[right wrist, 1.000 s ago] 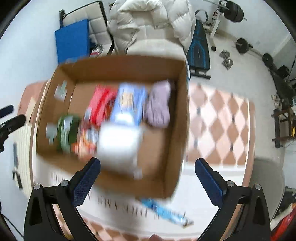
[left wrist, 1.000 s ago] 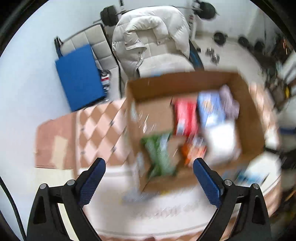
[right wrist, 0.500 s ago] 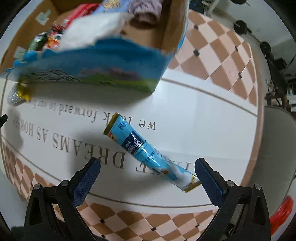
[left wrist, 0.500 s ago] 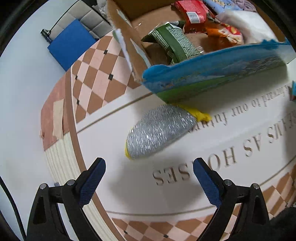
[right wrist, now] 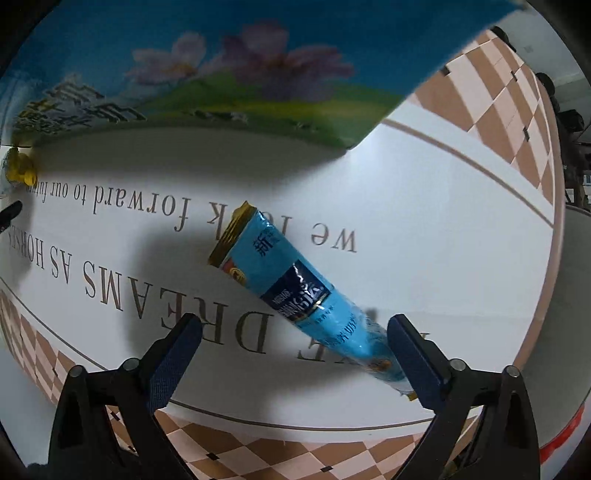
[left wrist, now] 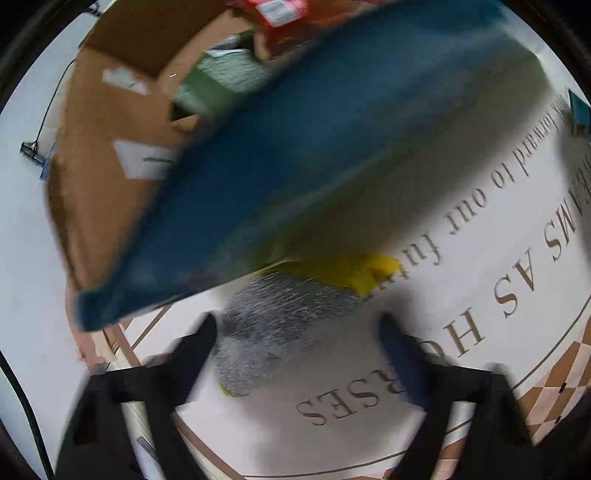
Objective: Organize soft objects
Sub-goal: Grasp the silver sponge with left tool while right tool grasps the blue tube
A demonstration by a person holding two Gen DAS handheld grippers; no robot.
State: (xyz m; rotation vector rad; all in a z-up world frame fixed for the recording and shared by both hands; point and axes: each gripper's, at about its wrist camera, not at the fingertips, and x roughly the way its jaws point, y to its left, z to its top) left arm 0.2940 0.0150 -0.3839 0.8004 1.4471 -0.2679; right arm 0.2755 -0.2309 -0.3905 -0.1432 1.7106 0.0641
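Note:
A silver and yellow scrub sponge [left wrist: 284,314] lies on the white mat, partly under the blue printed flap [left wrist: 314,155] of the cardboard box [left wrist: 96,155]. My left gripper [left wrist: 295,328] is open, its fingers on either side of the sponge's near end; the view is blurred. A light blue snack tube [right wrist: 295,291] with a gold end lies on the mat in the right wrist view. My right gripper [right wrist: 295,332] is open just above the tube's lower part, the right finger [right wrist: 410,350] beside its near end.
The box holds a green packet [left wrist: 225,81] and red packets [left wrist: 280,11]. The flap with flower print [right wrist: 221,62] overhangs the mat with brown lettering [right wrist: 424,229]. Checkered floor [right wrist: 498,122] surrounds the mat. The sponge's yellow tip [right wrist: 20,168] shows at far left.
Both grippers have dropped close to the mat. The left has closed in on the sponge, now between its fingers. The right has come down over the blue tube.

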